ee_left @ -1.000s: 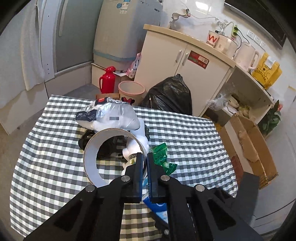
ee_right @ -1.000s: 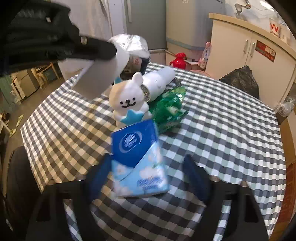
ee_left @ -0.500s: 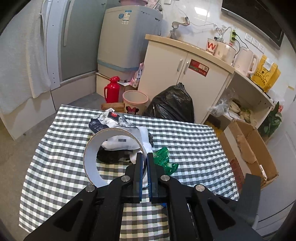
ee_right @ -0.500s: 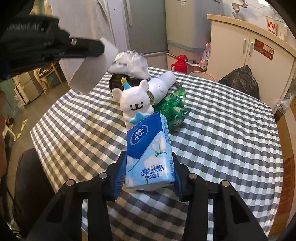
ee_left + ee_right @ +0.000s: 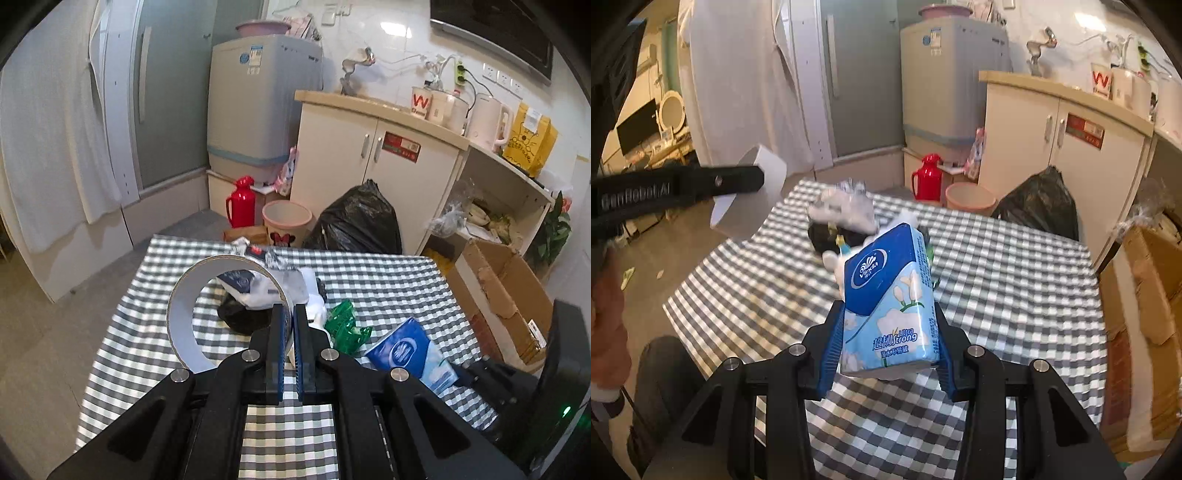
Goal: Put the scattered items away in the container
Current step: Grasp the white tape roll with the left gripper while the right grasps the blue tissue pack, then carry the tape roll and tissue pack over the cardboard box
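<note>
— Tongs first: what are they doing on your side?

— Left tongs (image 5: 290, 314) are pinching the wall of a grey tape roll (image 5: 184, 317), one finger inside the ring and one outside, with only the wall's thickness between them. I hold the roll up above the counter (image 5: 399, 280); it stands on edge, its hole facing my camera. Right tongs (image 5: 888, 325) are clamped on a blue tissue pack (image 5: 886, 295), one blue pad on each long side, the pack tilted up and clear of the checked cloth.

— And the rest of the scattered things?

— They sit in a clump near the middle of the counter. From the left wrist view I see a crumpled silver bag (image 5: 269, 284) lying on top of something black (image 5: 240, 314), and a green wrapper (image 5: 345, 326) just to the right of it. A white toy (image 5: 833, 258) with a small blue tip peeks out behind the tissue pack in the right wrist view, mostly hidden.

— Which one is the container?

— I cannot tell. The black thing under the silver bag is too covered for me to make out its shape. Off the counter, a pink bin (image 5: 286, 221) and a black rubbish sack (image 5: 358, 218) stand on the floor by the white cabinet (image 5: 373, 162).
</note>
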